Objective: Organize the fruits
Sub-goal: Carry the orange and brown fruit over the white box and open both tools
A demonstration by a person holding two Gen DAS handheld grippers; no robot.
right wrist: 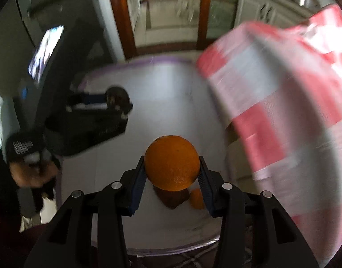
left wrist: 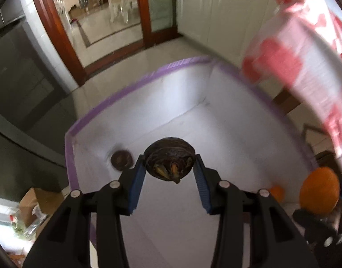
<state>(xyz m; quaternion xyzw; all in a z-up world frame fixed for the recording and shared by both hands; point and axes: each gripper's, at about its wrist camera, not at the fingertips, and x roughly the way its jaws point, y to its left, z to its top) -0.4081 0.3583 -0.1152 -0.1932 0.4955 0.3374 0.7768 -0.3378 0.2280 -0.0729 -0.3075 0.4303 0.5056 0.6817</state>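
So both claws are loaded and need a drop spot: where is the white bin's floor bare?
Most of the white bin floor is free: the wide middle and far stretch toward the purple rim. Taken spots: a dark fruit by the near-left wall, a small orange fruit near the right side. The red-and-white bag crowds the right edge.

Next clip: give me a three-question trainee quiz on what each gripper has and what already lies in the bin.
1. True or false: the left gripper is empty.
2. Which fruit is in the right gripper? A) orange B) banana C) apple
3. Name the two fruits lying in the white bin.

Key: 1. False, it is clamped on a dark round fruit. 2. A, the orange. 3. A small dark fruit and a small orange fruit.
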